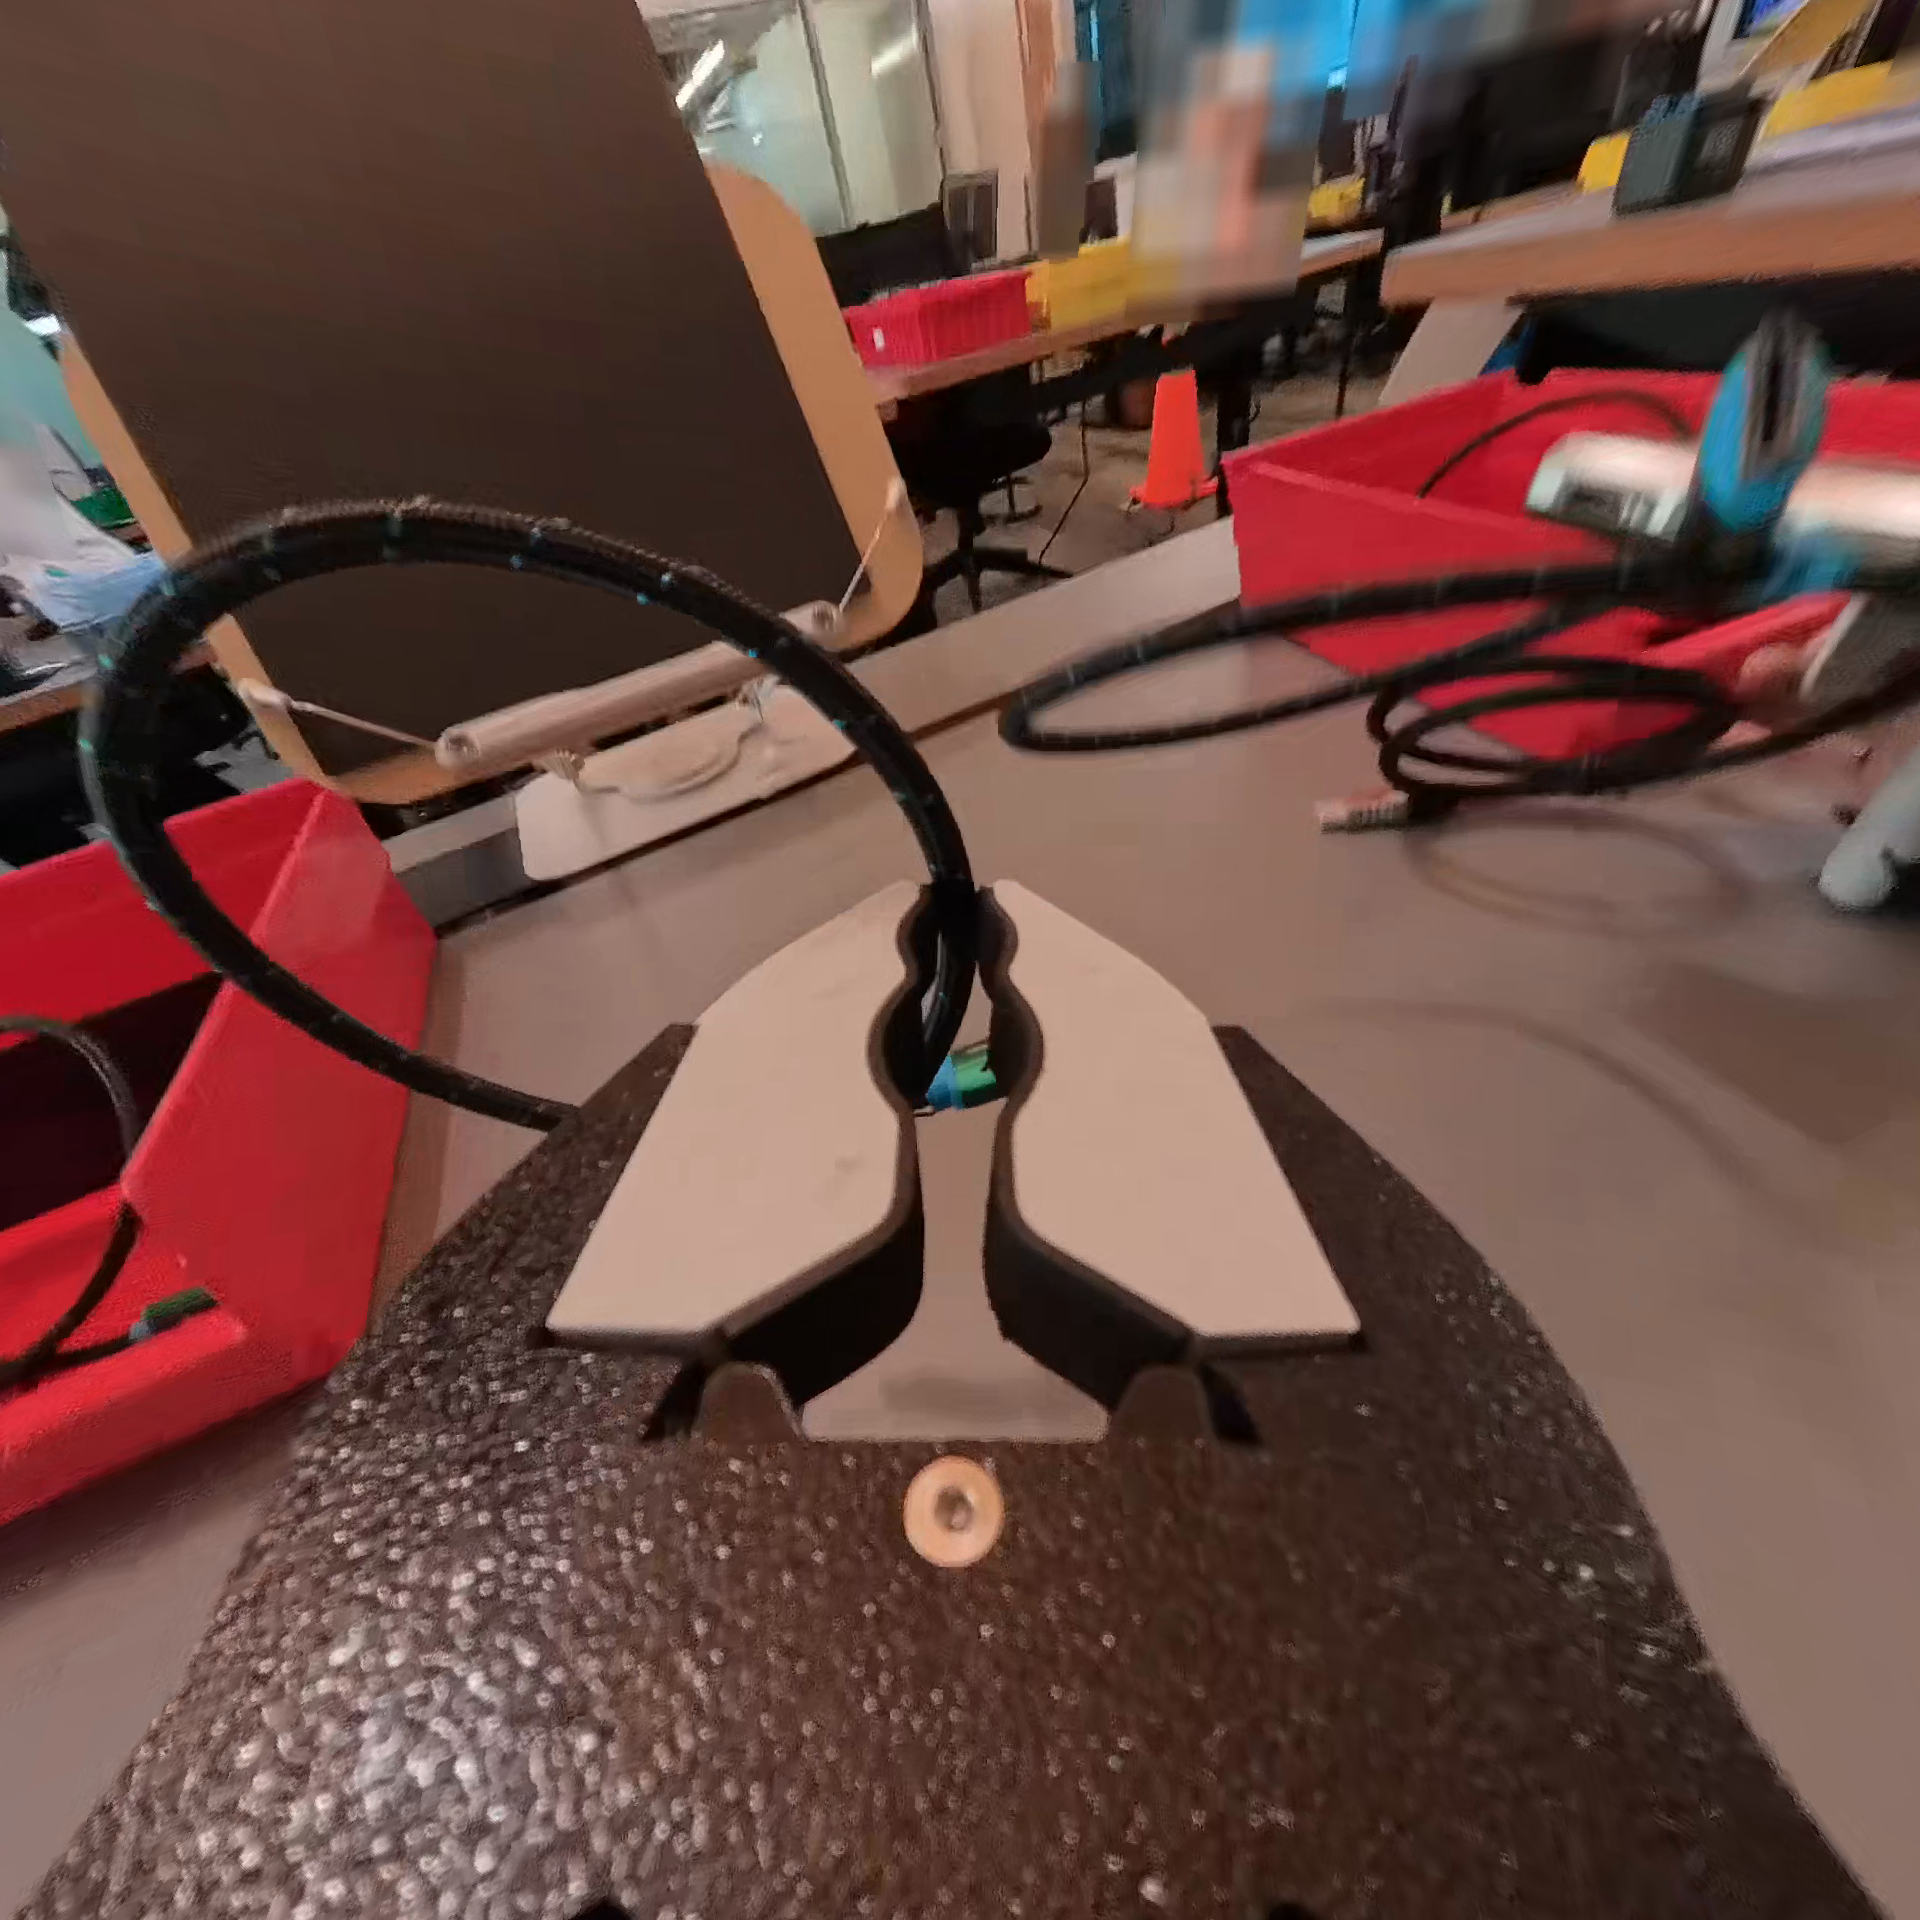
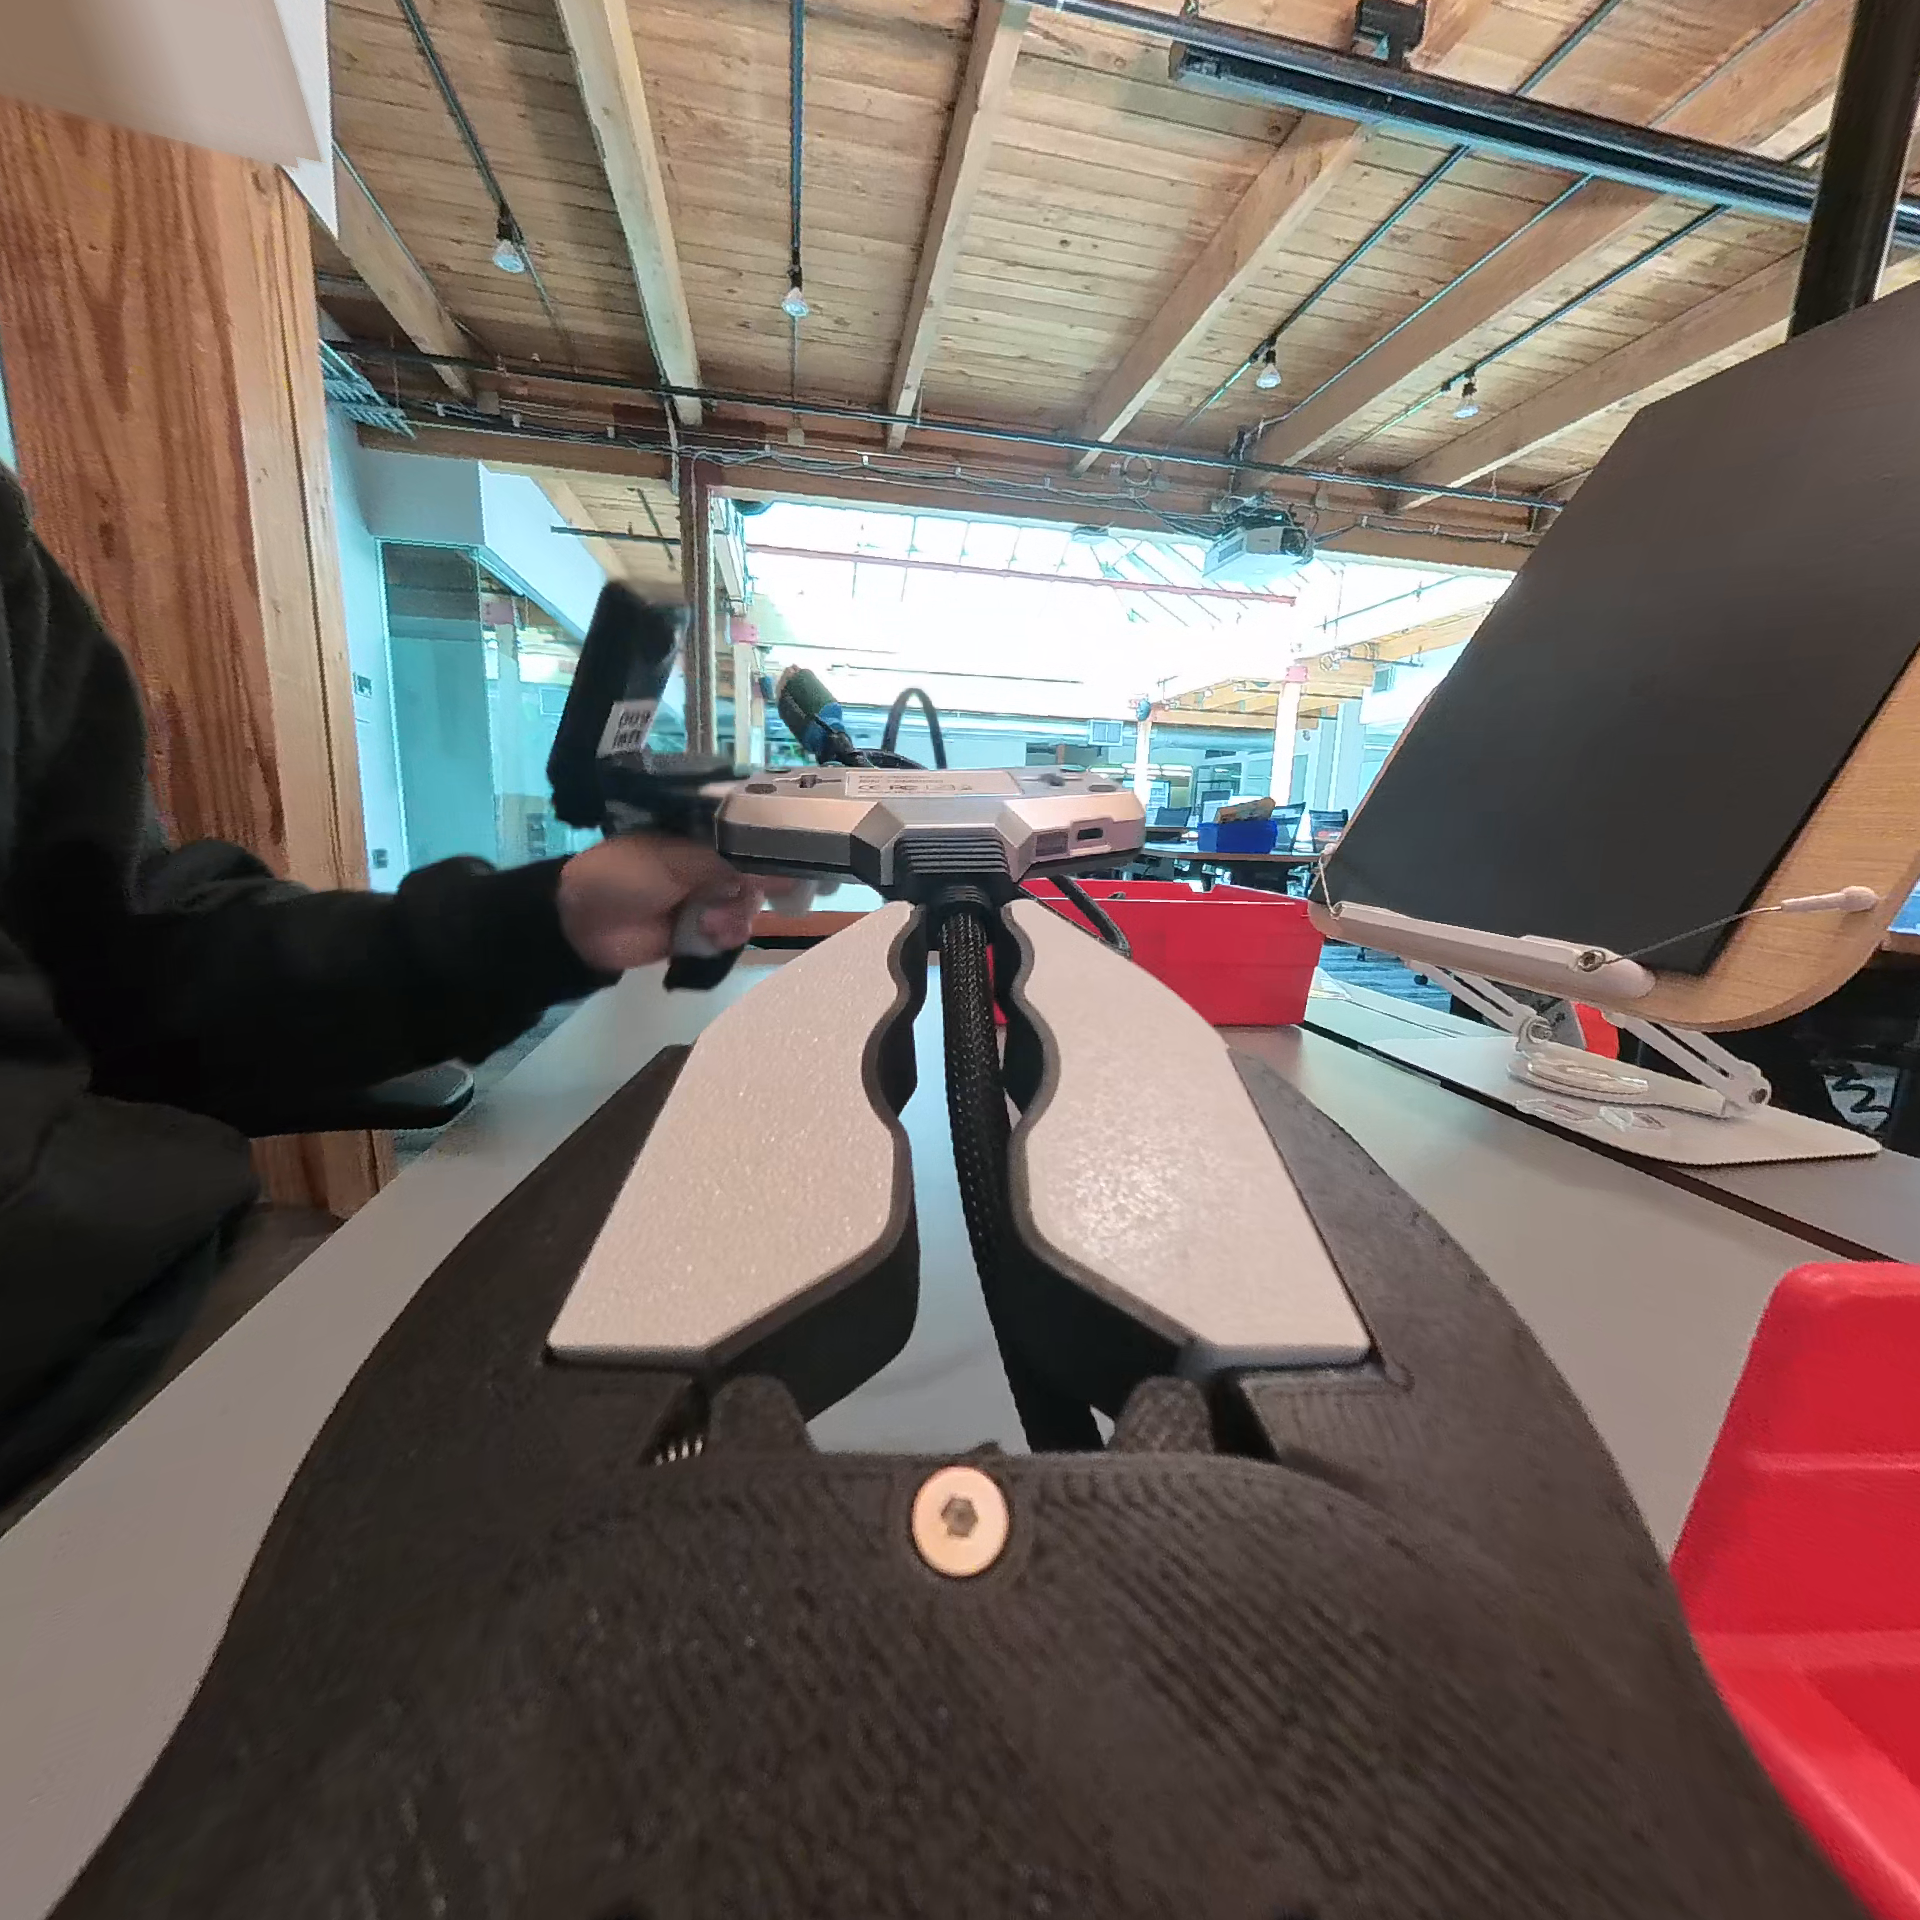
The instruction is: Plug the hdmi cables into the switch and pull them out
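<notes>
The left gripper (image 1: 951, 914) pinches 1 black hdmi cable (image 1: 436, 540) just behind its blue plug. The right gripper (image 2: 961, 920) clamps the switch's own lead (image 2: 971, 1049), lifting the grey switch (image 2: 930, 821) clear of the table (image 2: 312, 1299). Insertion seems still ahead, with unplugging to follow

Both wrist views low over table (image 1: 1351, 1039), facing; share switch (image 2: 930, 816).

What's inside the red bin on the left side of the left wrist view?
The red bin holds a black cable with a small green and blue connector at its end. The bin's near wall and the picture's edge hide the rest of its inside.
</notes>
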